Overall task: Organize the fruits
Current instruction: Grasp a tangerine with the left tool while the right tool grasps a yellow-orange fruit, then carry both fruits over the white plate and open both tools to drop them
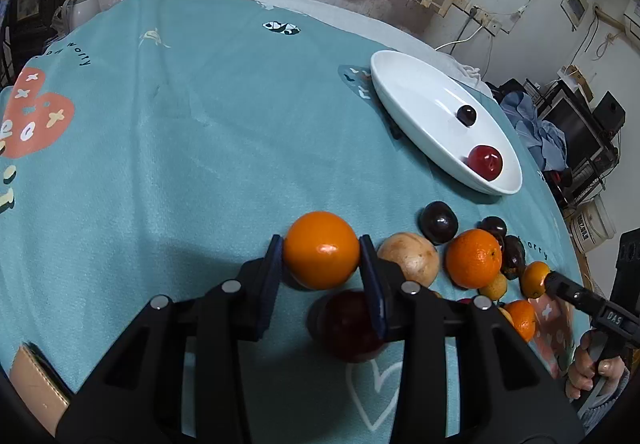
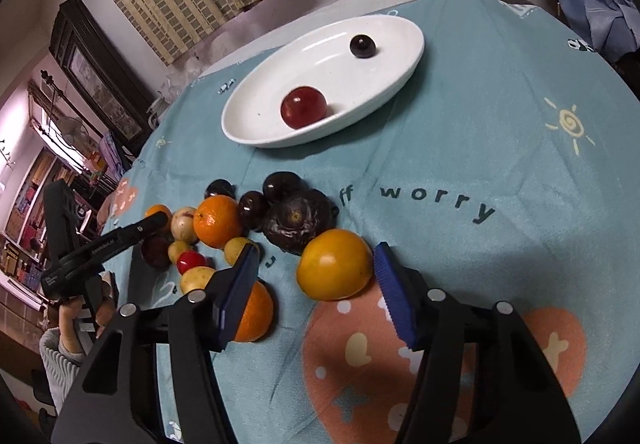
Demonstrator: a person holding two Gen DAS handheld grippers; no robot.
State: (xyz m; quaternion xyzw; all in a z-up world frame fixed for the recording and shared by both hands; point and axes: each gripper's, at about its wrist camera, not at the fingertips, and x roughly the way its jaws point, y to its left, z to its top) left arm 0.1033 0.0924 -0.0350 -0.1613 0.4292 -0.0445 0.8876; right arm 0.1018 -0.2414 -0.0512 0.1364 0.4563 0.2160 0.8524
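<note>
Between my left tongs sits an orange, pads touching both sides, so gripped. Plate lies ahead and to the right. Right tongs spread open round a yellow-orange fruit, not clamped yet.

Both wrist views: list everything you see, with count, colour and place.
Plate: one, white, far side of cloth.
Red fruit: one, in plate.
Dark fruit: one, in plate.
Loose fruit pile: count unclear; orange, dark, yellow, red; on cloth before plate.
Large orange: one, between left tool's pads.
Yellow-orange fruit: one, between right tool's pads, gap on left side.
Tablecloth: one, teal, printed.
Left tool: black, blue pads.
Right tool: same, open.
</note>
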